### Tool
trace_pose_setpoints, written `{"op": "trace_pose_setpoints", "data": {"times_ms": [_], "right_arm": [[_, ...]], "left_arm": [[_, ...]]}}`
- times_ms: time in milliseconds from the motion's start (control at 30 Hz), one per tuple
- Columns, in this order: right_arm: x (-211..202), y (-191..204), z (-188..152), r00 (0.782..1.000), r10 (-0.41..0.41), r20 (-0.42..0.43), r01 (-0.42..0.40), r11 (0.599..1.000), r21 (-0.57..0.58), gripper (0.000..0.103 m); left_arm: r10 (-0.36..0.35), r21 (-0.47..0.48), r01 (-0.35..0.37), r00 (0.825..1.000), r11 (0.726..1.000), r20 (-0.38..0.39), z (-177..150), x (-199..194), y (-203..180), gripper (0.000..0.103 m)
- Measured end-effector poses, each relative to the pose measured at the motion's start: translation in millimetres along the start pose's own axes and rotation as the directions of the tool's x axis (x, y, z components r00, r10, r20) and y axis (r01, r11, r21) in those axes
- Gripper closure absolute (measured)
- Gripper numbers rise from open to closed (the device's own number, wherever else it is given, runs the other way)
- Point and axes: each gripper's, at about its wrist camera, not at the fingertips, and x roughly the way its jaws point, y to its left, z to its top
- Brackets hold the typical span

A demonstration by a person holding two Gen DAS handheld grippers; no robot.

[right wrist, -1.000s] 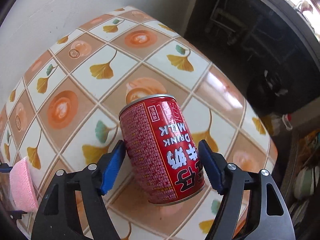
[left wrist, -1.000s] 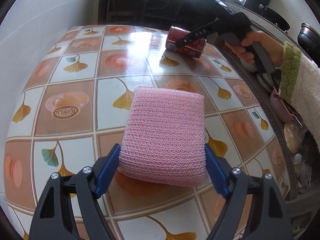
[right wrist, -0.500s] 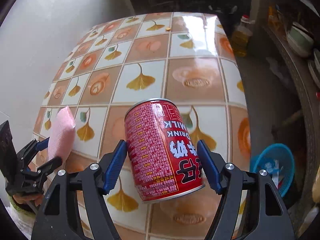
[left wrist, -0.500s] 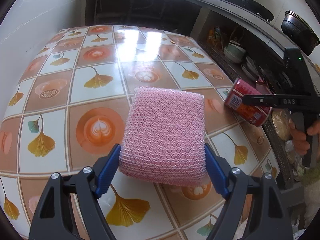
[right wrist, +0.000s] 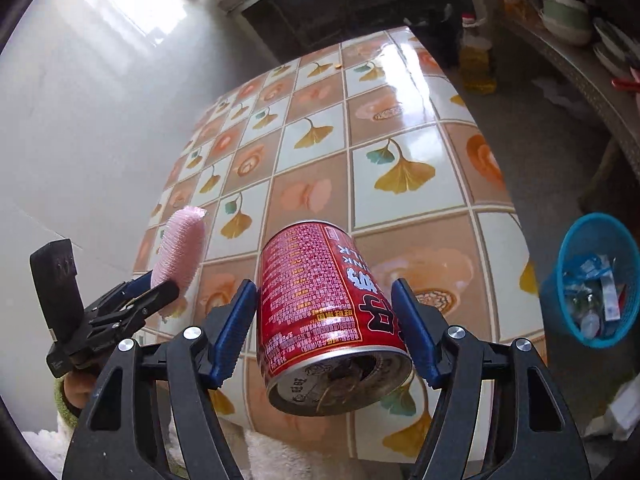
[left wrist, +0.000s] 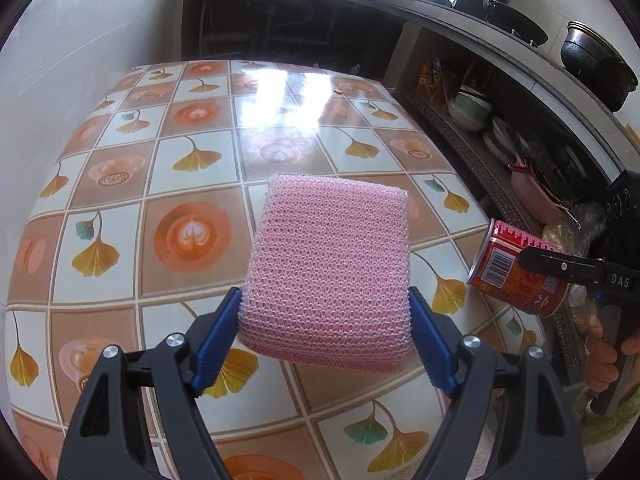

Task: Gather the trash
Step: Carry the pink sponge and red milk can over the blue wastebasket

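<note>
A red milk-drink can [right wrist: 316, 320] sits between the blue pads of my right gripper [right wrist: 324, 292], whose jaws are closing on it. The can hangs tilted over the near edge of the tiled table [right wrist: 400, 200], its pull-tab end toward the camera. In the left wrist view the can [left wrist: 504, 268] shows at the table's right edge. My left gripper [left wrist: 326, 300] is shut on a pink mesh sponge [left wrist: 328, 276], held above the table. In the right wrist view the sponge [right wrist: 182, 248] is at the left. A blue mesh bin [right wrist: 560, 304] holding wrappers stands on the floor, right of the table.
A white wall runs along the table's left side. Dark shelves to the right hold bowls [left wrist: 472, 108] and plates, with a black pot [left wrist: 596, 64] on the counter above. A yellow oil bottle [right wrist: 476, 64] stands on the floor past the table's far corner.
The right gripper has carried the can from the table's far side to its near right edge and rolled it over. The left gripper with the sponge has drawn back a little.
</note>
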Motion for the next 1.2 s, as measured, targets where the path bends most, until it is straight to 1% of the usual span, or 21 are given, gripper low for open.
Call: {"op": "trace_pose_setpoints", "data": {"times_ms": [167,367,567,733,833,900,967,1033,1100,1200], "right_arm": [[-16.5,-8.6,-5.1,0.998,0.054,0.039,-0.055,0.998,0.024,0.038],[-43.7,-30.7,-13.2,0.992,0.087,0.096,-0.094,0.993,0.067,0.038],[-72.9,-59.9,-20.6,0.983,0.074,0.166,-0.095,0.988,0.122,0.038],[-96.8,-86.8,-29.7,0.974,0.045,0.223,-0.087,0.980,0.180,0.039],[-113.6,-108.7,-36.3,0.965,0.004,0.261,-0.065,0.972,0.225,0.039],[-126.1,-126.2,-41.3,0.957,-0.037,0.287,-0.042,0.963,0.265,0.039],[-140.5,-146.4,-47.9,0.946,-0.091,0.310,-0.010,0.951,0.309,0.039],[-152.9,-167.3,-56.4,0.934,-0.148,0.324,0.024,0.933,0.358,0.039],[-161.8,-190.5,-65.7,0.922,-0.213,0.323,0.064,0.908,0.415,0.039],[-165.2,-224.1,-80.7,0.915,-0.266,0.305,0.087,0.865,0.494,0.039]], "left_arm": [[-0.005,0.026,0.005,1.000,1.000,0.019,5.7,-8.6,-20.0,0.025],[-0.053,0.061,0.052,0.998,0.997,0.017,14.9,-6.9,-52.5,0.025],[-0.109,0.102,0.108,0.994,0.989,0.004,27.3,1.9,-83.4,0.025],[-0.160,0.145,0.159,0.987,0.976,-0.008,37.8,7.8,-113.9,0.025],[-0.198,0.178,0.199,0.980,0.964,-0.021,47.5,12.3,-137.5,0.025],[-0.228,0.208,0.230,0.973,0.951,-0.033,55.7,16.6,-156.6,0.025],[-0.264,0.228,0.271,0.963,0.935,-0.062,66.0,26.1,-177.8,0.025],[-0.297,0.238,0.313,0.949,0.919,-0.101,75.9,40.0,-200.8,0.025],[-0.320,0.247,0.348,0.936,0.904,-0.146,83.1,57.7,-223.8,0.025],[-0.335,0.263,0.390,0.914,0.882,-0.230,90.7,93.0,-261.2,0.025]]}}
